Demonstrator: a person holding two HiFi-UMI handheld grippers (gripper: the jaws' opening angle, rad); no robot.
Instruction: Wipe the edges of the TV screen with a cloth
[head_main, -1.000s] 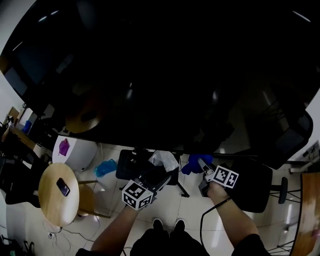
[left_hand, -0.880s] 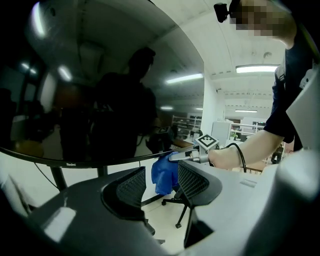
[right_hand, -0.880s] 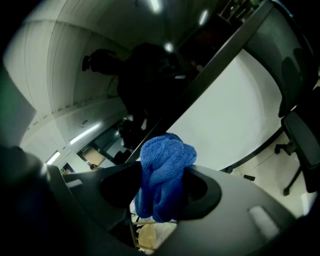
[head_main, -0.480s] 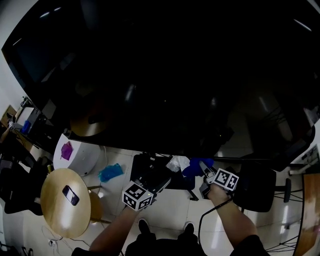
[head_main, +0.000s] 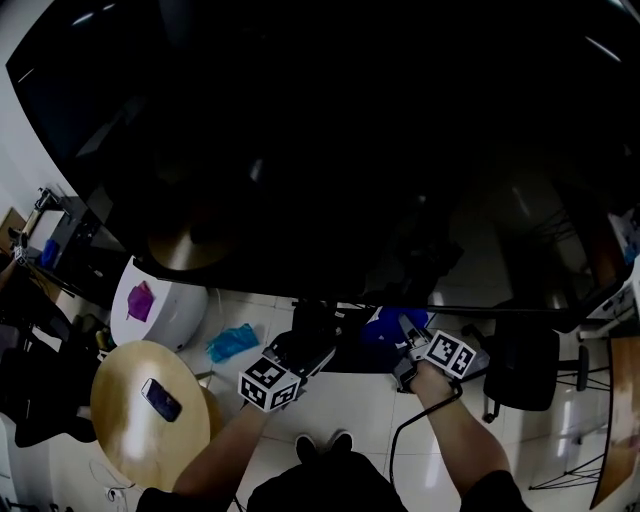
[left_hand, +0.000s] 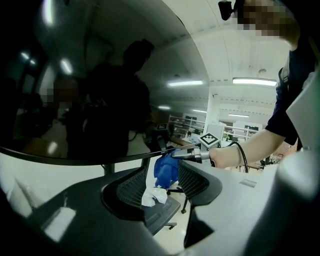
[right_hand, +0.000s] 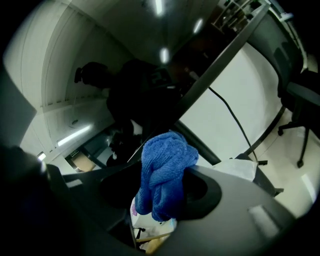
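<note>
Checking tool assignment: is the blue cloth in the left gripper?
No, the blue cloth is clamped in the right gripper.

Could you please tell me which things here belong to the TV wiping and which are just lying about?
In the job: TV screen, blue cloth, right gripper shut on it, left gripper holding a white wad.
Lying about: round wooden table, phone on it, teal bundle, chair.

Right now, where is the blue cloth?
Head view, low and right of centre: the blue cloth is clamped in the right gripper at the TV screen's bottom edge, beside the left gripper holding a white wad.
</note>
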